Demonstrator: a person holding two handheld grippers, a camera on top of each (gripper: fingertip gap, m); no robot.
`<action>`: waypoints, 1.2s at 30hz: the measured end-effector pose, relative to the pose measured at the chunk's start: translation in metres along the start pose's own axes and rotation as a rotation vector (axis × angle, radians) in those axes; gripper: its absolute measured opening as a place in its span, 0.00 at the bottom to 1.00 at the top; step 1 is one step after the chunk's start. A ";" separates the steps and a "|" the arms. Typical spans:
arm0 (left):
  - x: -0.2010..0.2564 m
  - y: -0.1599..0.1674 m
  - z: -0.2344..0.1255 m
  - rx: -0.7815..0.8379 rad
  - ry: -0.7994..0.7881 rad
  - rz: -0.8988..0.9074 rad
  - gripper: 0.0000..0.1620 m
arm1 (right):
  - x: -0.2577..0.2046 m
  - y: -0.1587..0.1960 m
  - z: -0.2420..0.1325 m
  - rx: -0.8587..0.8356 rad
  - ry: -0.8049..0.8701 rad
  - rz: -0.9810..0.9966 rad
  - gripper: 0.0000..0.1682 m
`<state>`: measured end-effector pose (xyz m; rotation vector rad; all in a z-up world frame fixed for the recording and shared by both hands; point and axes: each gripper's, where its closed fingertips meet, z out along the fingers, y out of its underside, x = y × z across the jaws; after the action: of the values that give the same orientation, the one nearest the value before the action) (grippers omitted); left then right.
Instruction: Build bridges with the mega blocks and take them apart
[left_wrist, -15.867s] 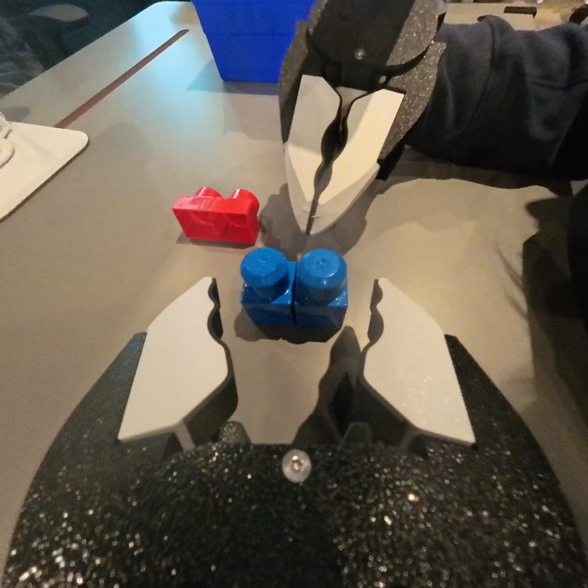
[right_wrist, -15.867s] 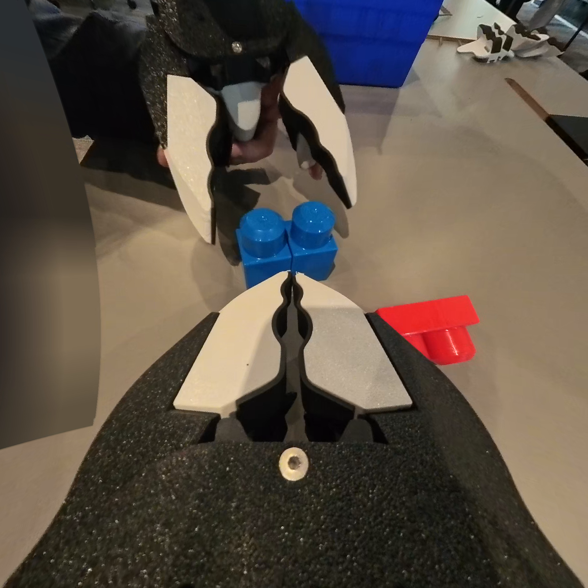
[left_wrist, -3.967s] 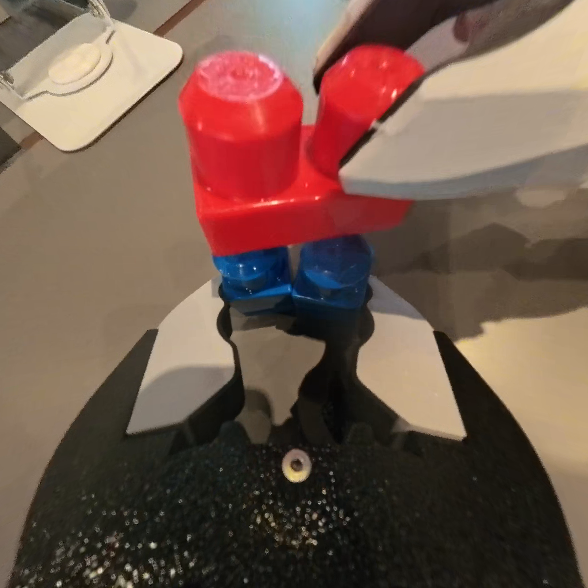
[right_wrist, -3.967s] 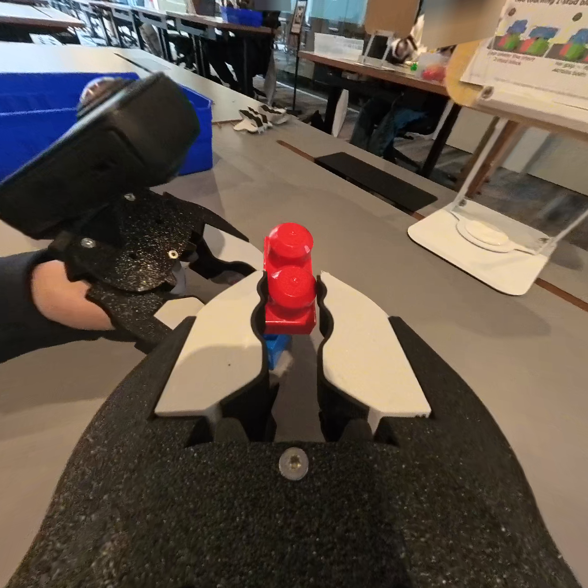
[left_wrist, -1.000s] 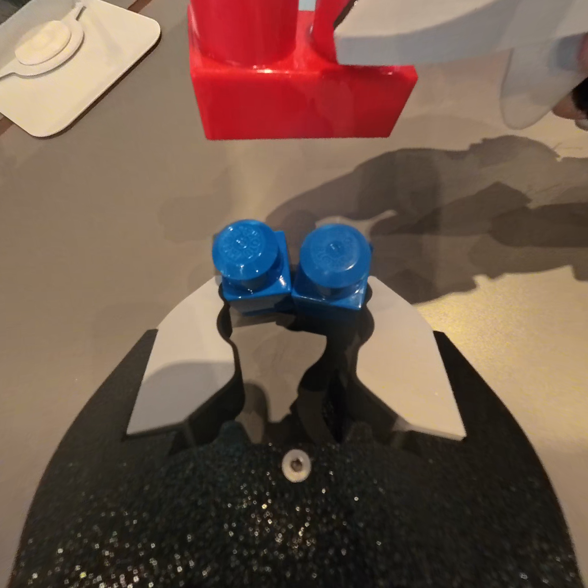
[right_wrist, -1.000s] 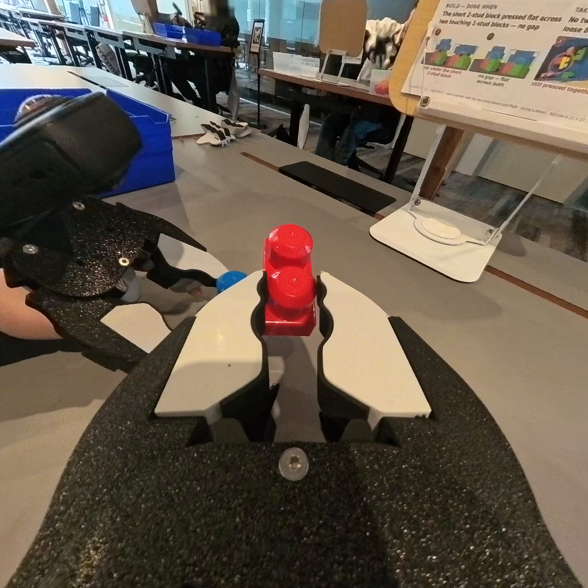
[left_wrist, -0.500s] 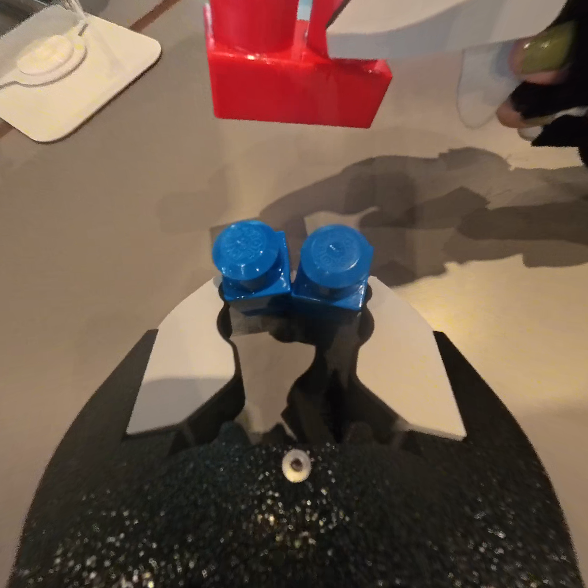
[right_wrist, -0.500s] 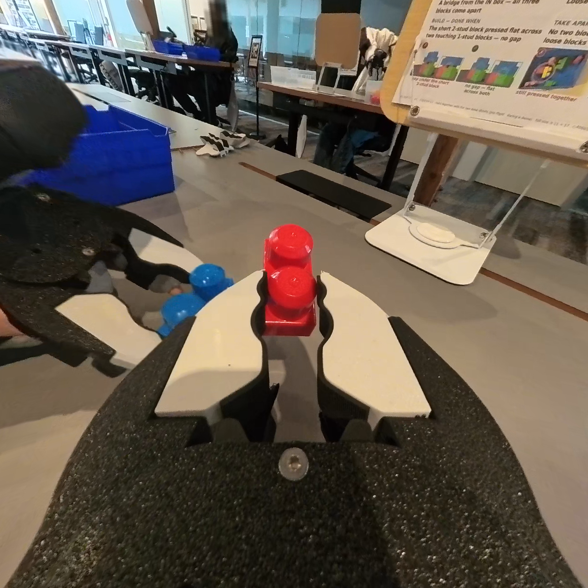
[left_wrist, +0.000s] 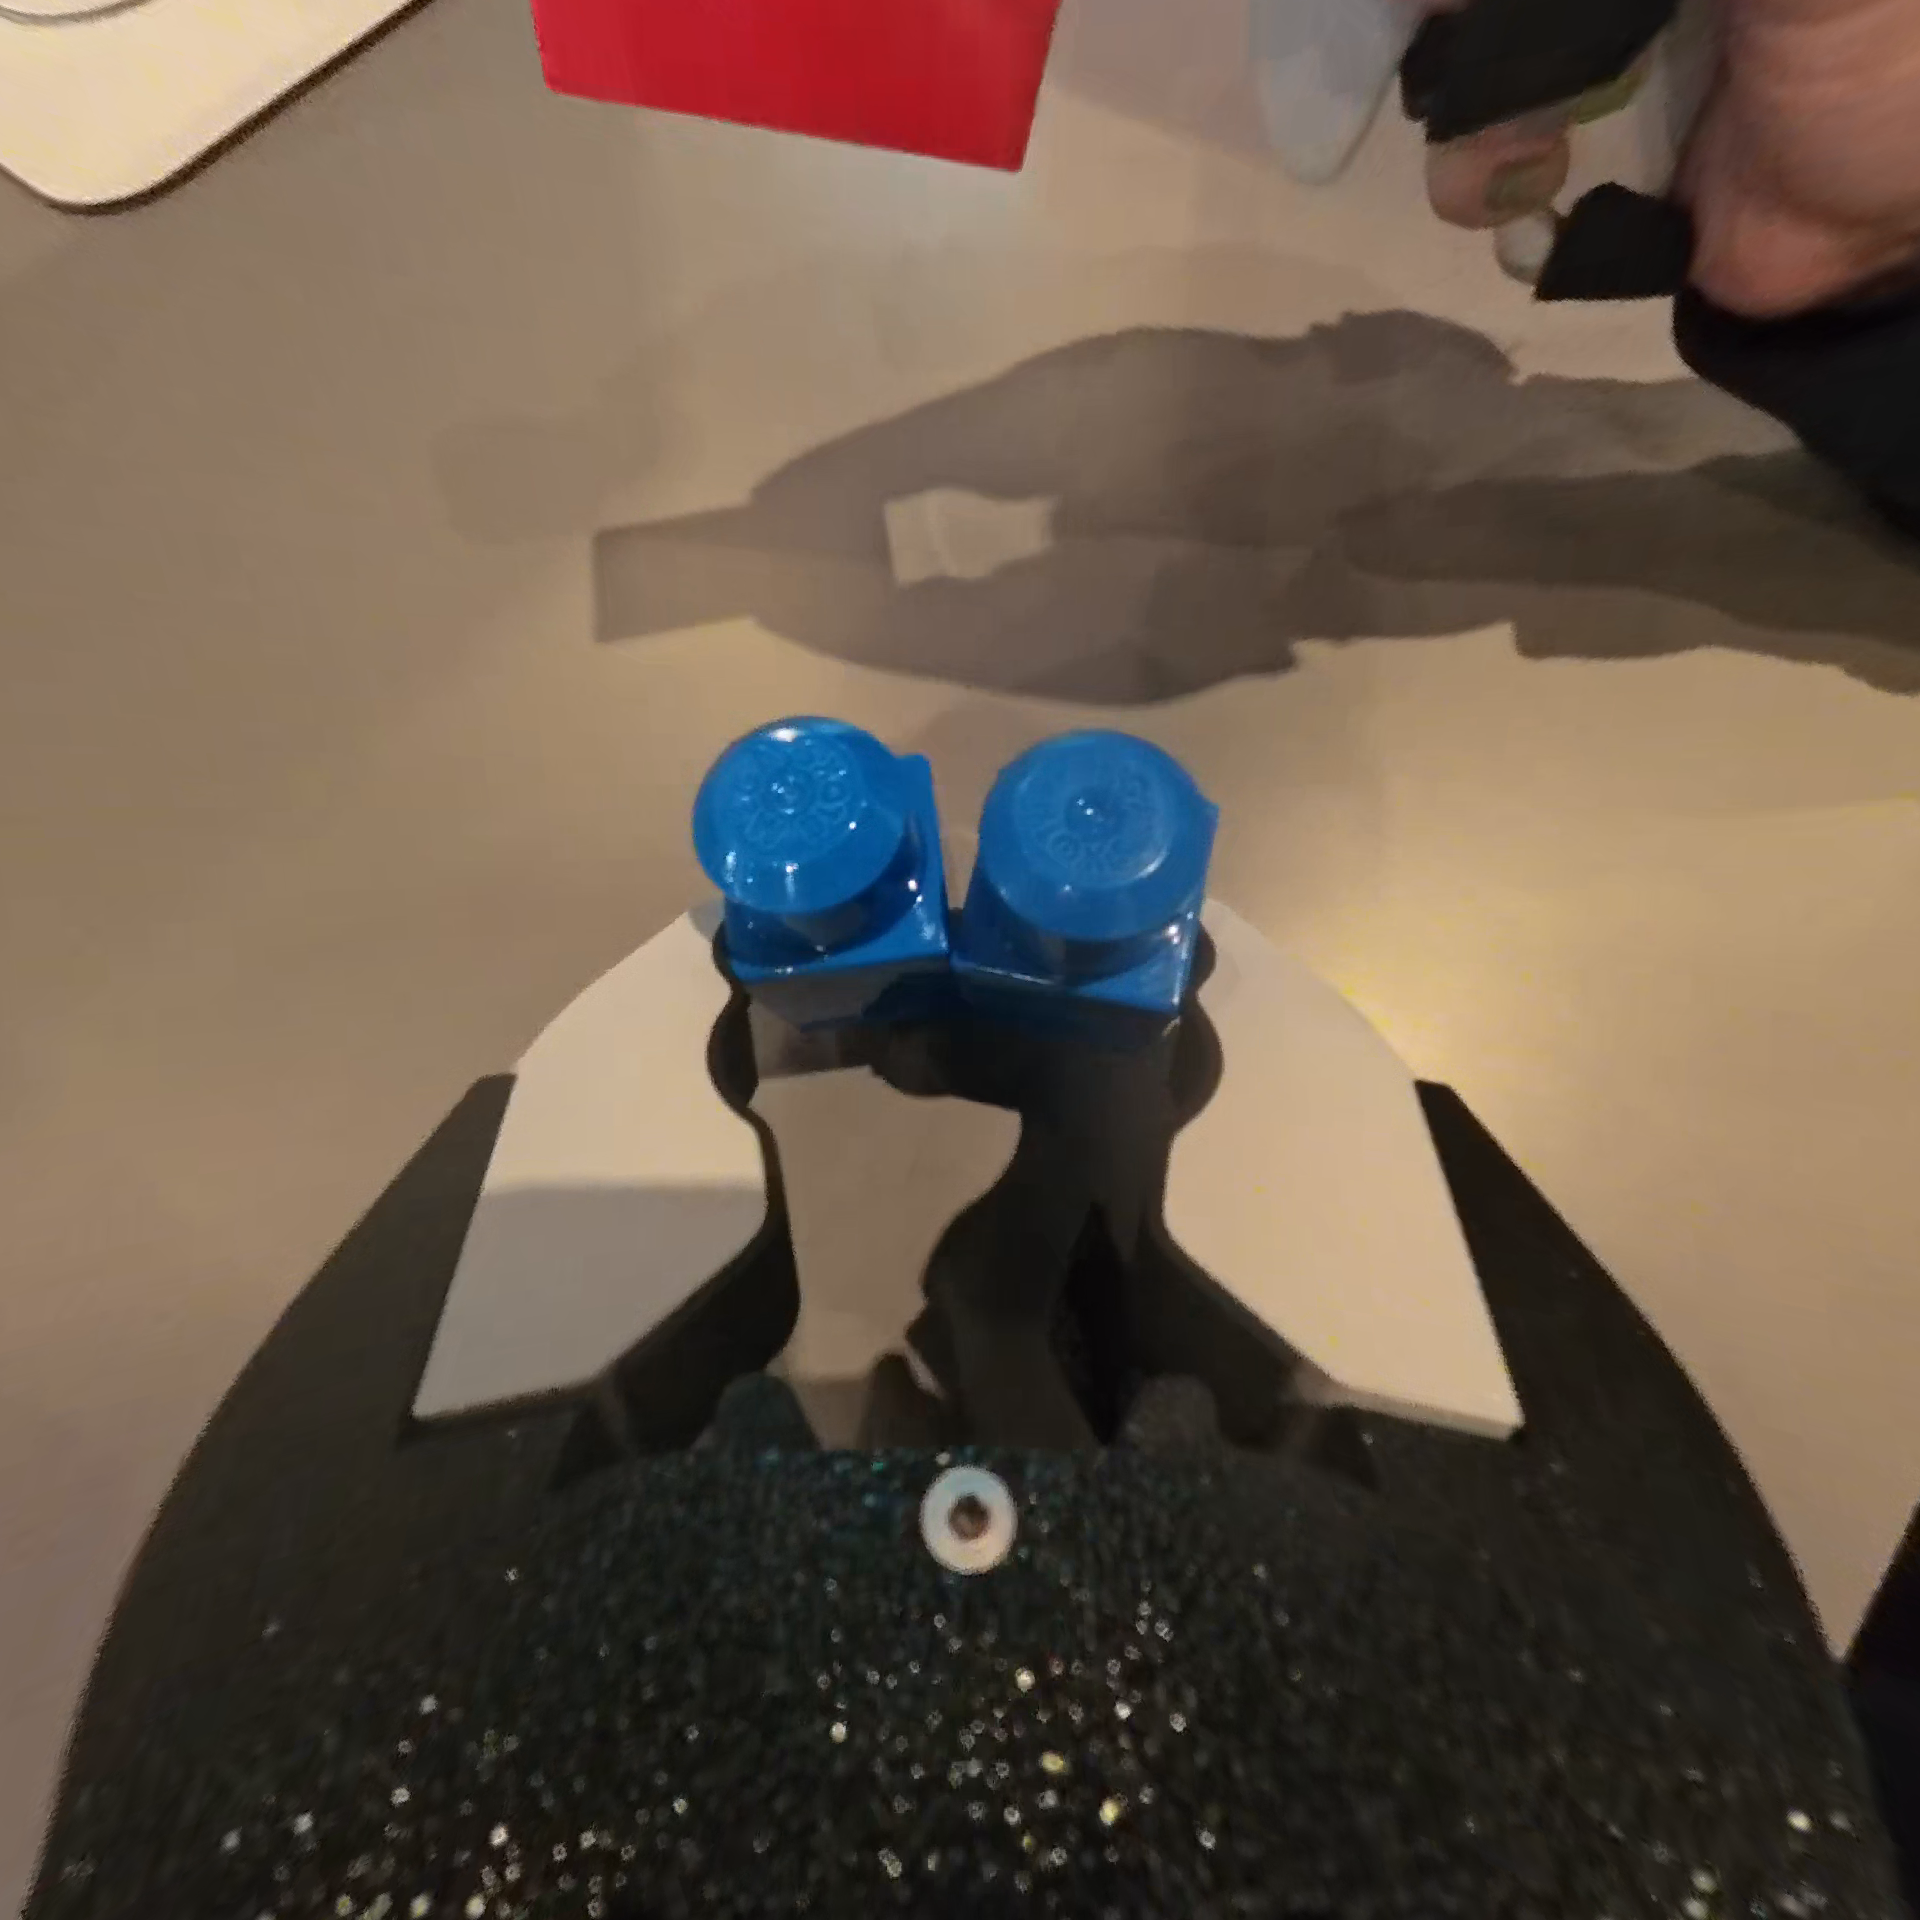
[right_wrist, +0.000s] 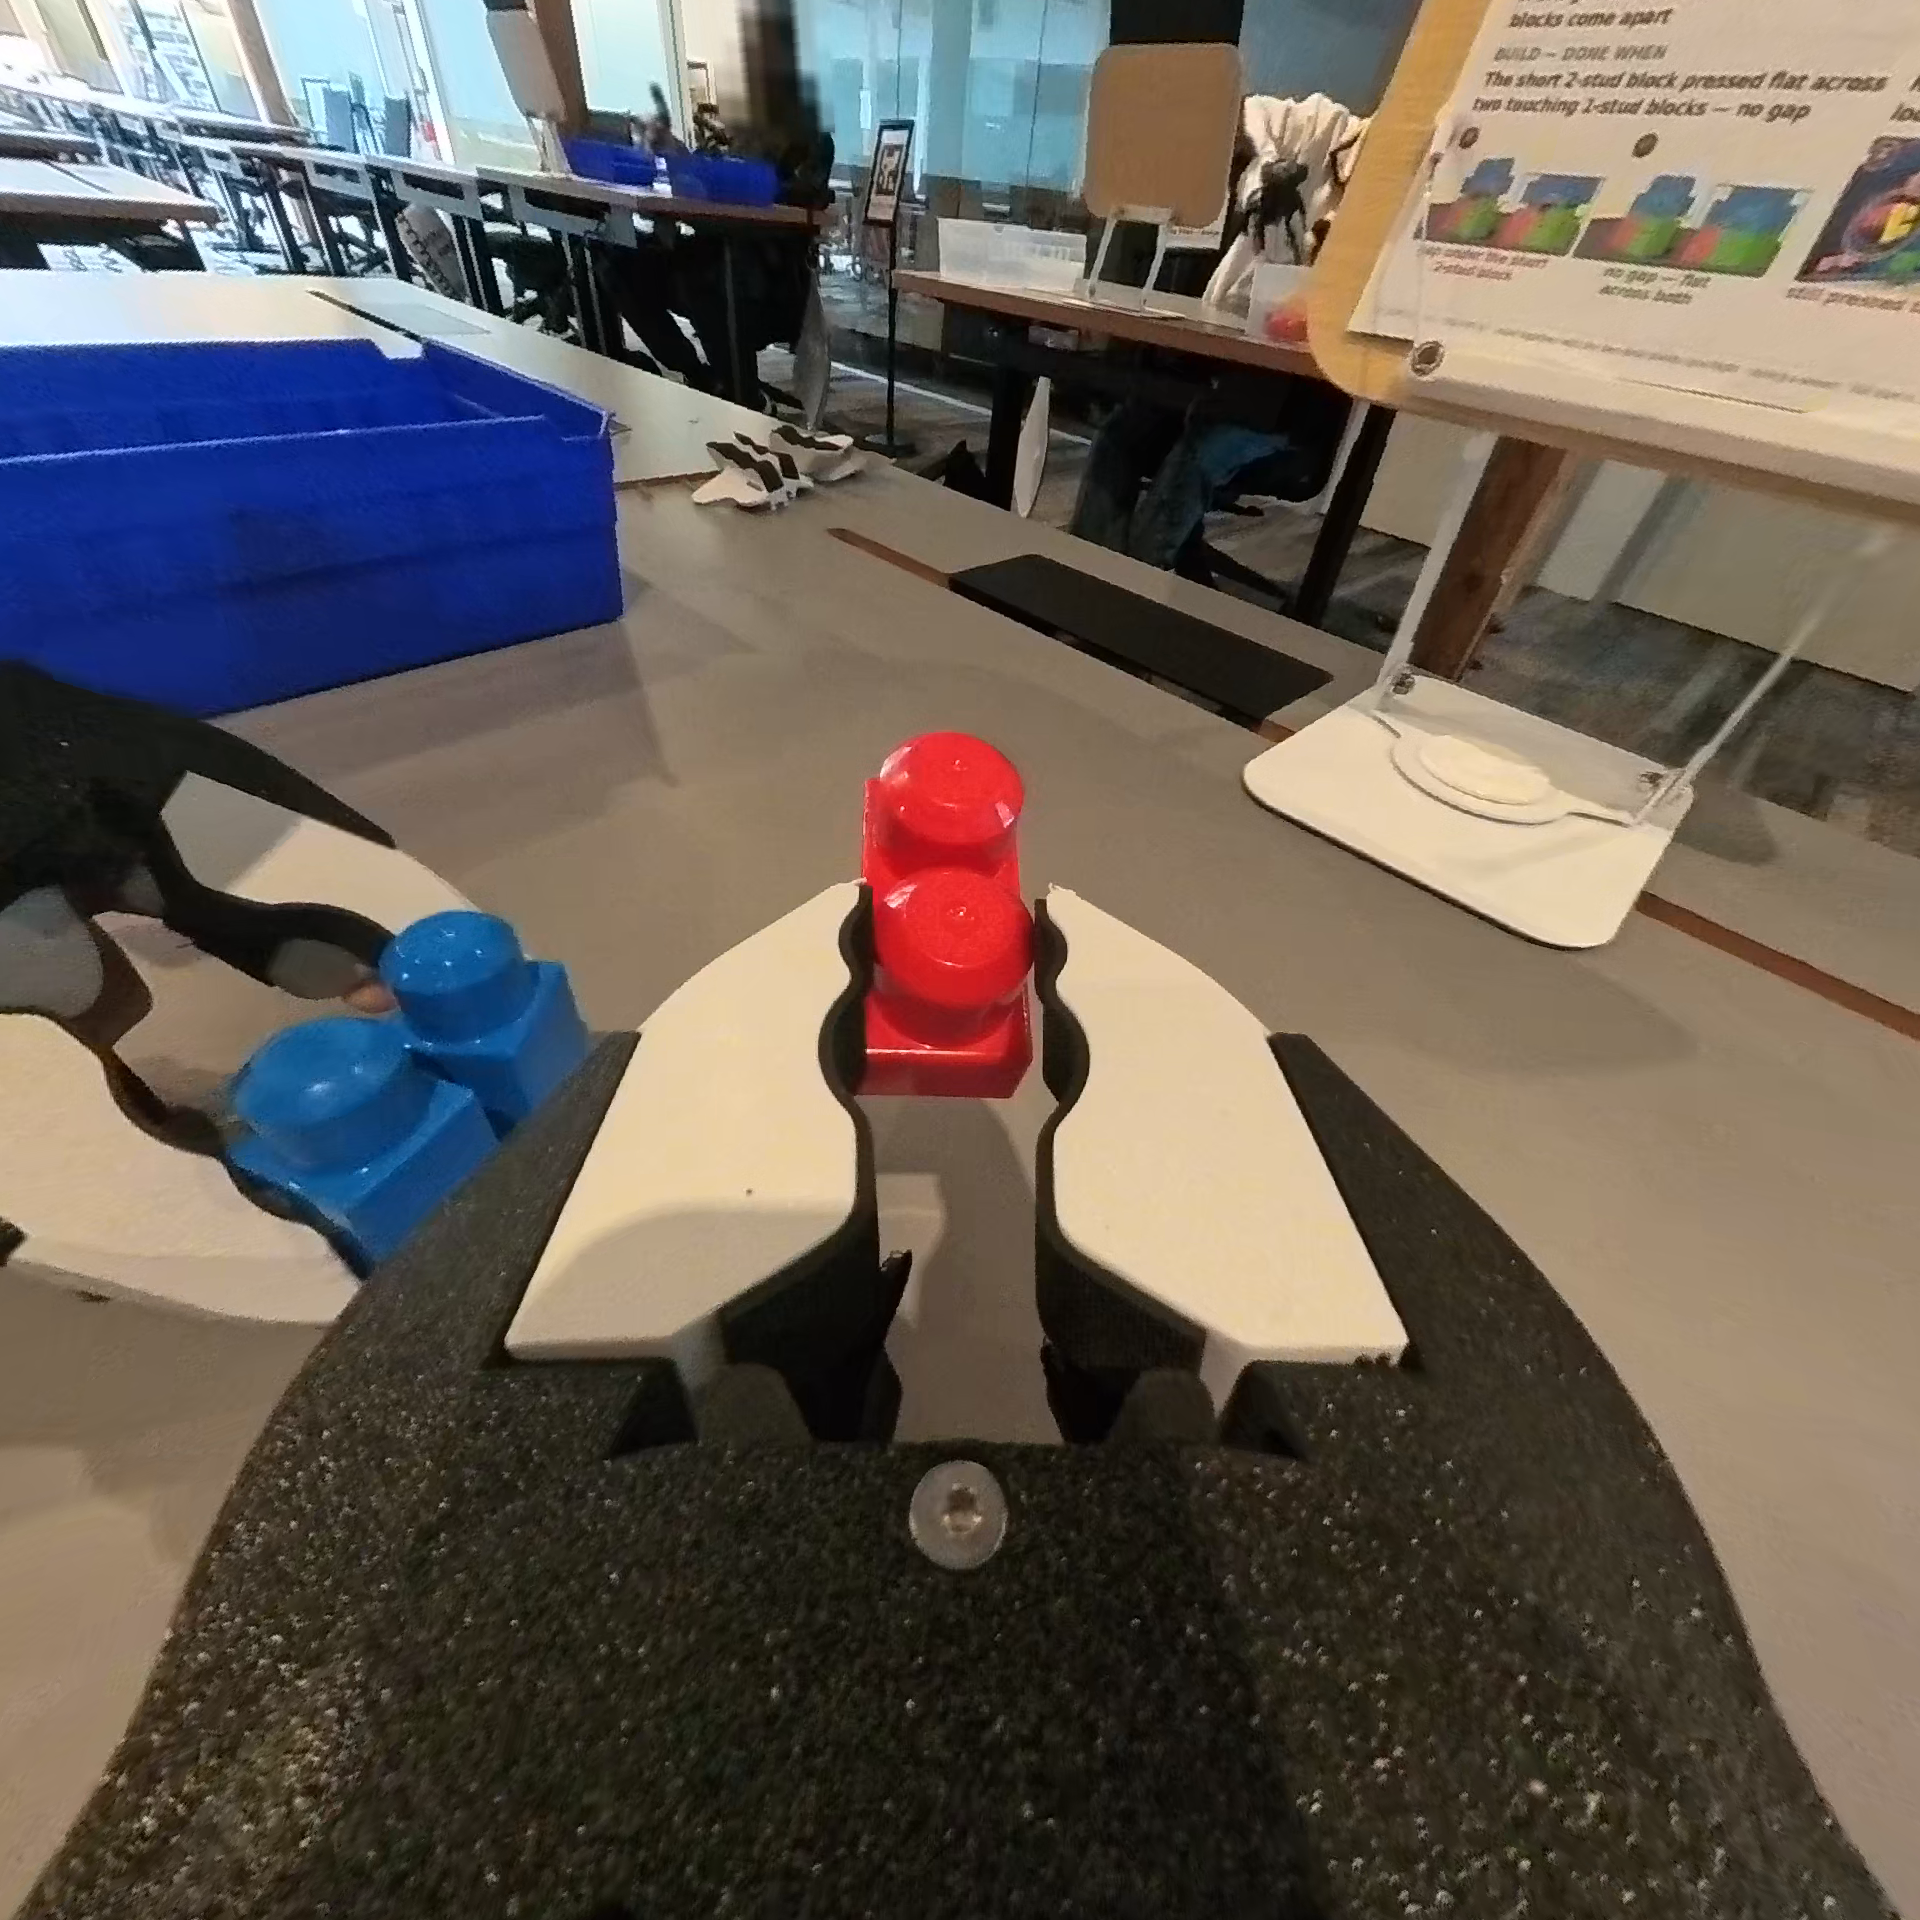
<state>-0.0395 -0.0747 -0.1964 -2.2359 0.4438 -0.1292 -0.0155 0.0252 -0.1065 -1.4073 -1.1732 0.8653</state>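
Holding: left hand-held gripper (left_wrist: 961, 961) clamps two blue blocks (left_wrist: 951, 883) together
Carrying: right hand-held gripper (right_wrist: 948, 935) pinches red block (right_wrist: 948, 935)
Advice: align red over both studs, press flat

Your left gripper (left_wrist: 961, 977) has the two one-stud blocks (left_wrist: 956, 883) side by side and touching between its jaws. Your right gripper (right_wrist: 951, 997) has the two-stud block (right_wrist: 951, 935) between its jaws, studs up, one stud behind the other. In the right wrist view the one-stud pair sits just left of that block; in the left wrist view the two-stud block hangs above the table (left_wrist: 312, 623), ahead of the pair. Behind on the left stands a bin (right_wrist: 301, 520) — on the right, a sign stand (right_wrist: 1475, 831).
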 end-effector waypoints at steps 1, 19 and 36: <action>0.000 0.000 0.001 0.001 0.004 0.001 0.48 | -0.001 0.001 0.001 -0.003 -0.001 -0.005 0.17; 0.003 -0.003 0.013 0.046 0.002 -0.065 0.56 | 0.000 0.011 0.004 -0.032 -0.021 0.018 0.17; 0.002 -0.001 0.032 -0.040 -0.027 -0.089 0.70 | -0.009 0.013 0.005 -0.043 -0.037 0.023 0.17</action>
<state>-0.0299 -0.0519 -0.2161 -2.2943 0.3352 -0.1377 -0.0198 0.0185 -0.1205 -1.4473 -1.2121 0.8906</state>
